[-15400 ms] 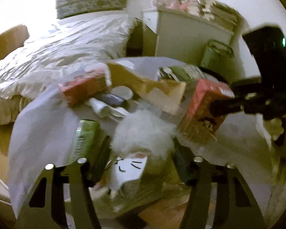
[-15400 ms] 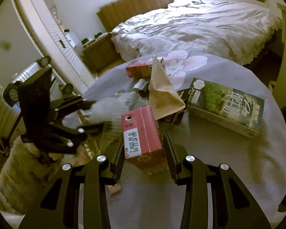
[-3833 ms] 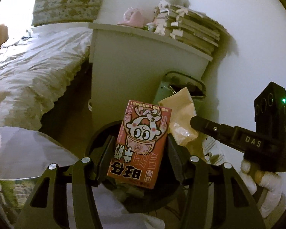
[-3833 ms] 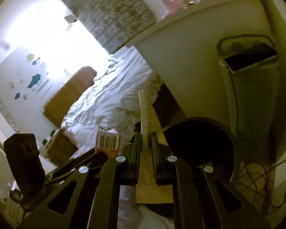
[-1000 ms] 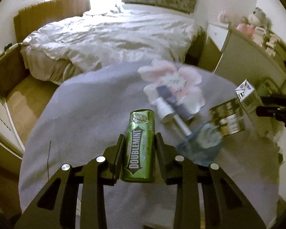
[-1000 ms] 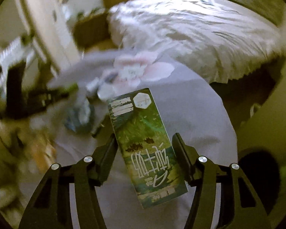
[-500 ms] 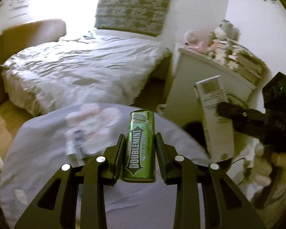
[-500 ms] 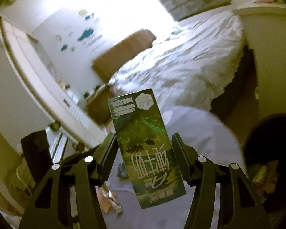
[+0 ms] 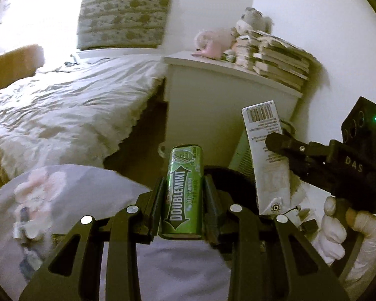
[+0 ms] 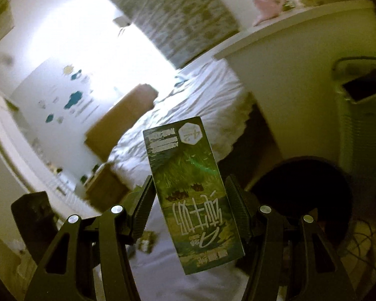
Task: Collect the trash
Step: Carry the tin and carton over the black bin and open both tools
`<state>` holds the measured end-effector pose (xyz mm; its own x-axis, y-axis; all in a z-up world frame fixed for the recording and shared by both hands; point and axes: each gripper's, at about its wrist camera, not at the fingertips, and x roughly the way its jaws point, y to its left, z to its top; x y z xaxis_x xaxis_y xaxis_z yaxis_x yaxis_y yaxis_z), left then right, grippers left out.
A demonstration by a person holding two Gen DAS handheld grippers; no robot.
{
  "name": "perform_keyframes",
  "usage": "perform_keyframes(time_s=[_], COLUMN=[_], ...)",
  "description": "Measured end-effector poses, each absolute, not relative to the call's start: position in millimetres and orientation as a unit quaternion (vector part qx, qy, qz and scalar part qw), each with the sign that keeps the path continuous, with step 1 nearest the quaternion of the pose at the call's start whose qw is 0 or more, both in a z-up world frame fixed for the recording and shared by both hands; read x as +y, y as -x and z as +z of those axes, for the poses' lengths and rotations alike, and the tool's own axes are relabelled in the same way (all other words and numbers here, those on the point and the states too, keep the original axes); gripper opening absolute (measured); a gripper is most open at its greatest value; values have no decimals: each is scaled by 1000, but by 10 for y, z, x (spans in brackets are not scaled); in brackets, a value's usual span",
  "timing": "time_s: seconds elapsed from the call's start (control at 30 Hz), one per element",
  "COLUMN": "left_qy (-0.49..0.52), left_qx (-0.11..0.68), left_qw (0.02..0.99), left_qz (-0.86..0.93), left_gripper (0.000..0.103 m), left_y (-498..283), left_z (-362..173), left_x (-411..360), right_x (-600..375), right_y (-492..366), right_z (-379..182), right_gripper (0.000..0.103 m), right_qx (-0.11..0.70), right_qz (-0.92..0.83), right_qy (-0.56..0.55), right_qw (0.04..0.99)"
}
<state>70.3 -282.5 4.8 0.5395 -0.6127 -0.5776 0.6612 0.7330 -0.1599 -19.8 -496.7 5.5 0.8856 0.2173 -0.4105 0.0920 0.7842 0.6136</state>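
Dark round bin (image 10: 303, 200) at right of centre in the right wrist view, just beyond and right of the raised carton; in the left wrist view only a dark rim arc (image 9: 225, 175) showing behind the gum pack, dead ahead. Likely next: a drop into that opening, right hand seemingly the nearer.

Green milk carton (image 10: 195, 195) clamped across its narrow sides by the right gripper (image 10: 190, 200), long axis running away from the camera and slightly left, print upside down; seen from the left wrist as a pale, barcoded box (image 9: 265, 155) standing nearly upright at right of frame, gloved hand (image 9: 338, 230) below it.

Green Doublemint pack (image 9: 184, 190) pinched by the left gripper (image 9: 184, 200), long axis straight up the frame toward the bin, label reading bottom to top.

Grey floral tablecloth (image 9: 62, 195) at lower left, small leftover items there blurred.
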Motion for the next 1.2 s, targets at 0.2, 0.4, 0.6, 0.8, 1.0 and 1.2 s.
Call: perform_keyframes(time_s=[0.2, 0.4, 0.6, 0.8, 1.0, 1.2], left_qy=[-54, -64, -69, -76, -83, -87], left_qx=[320, 325, 336, 347, 354, 357], left_qw=[865, 860, 854, 848, 843, 841], left_qz=[-383, -389, -391, -393, -396, -397], left_gripper=[31, 31, 31, 31, 31, 31], left_y=[-643, -649, -683, -724, -733, -732], left_z=[-66, -145, -262, -375, -449, -485], left_x=[-3177, -3379, -3525, -3678, -3789, -3863], right_x=[-5329, -5622, -5717, -5800, -5846, -5886], right_y=[272, 318, 270, 214, 231, 243], right_z=[-131, -344, -562, -766, -927, -1006], right_gripper=[58, 58, 58, 58, 58, 58], right_qx=[236, 241, 254, 271, 280, 284], right_qz=[-3, -23, -39, -53, -61, -67], right_qy=[-343, -358, -371, -382, -391, -395], right_qw=[909, 902, 892, 882, 875, 871])
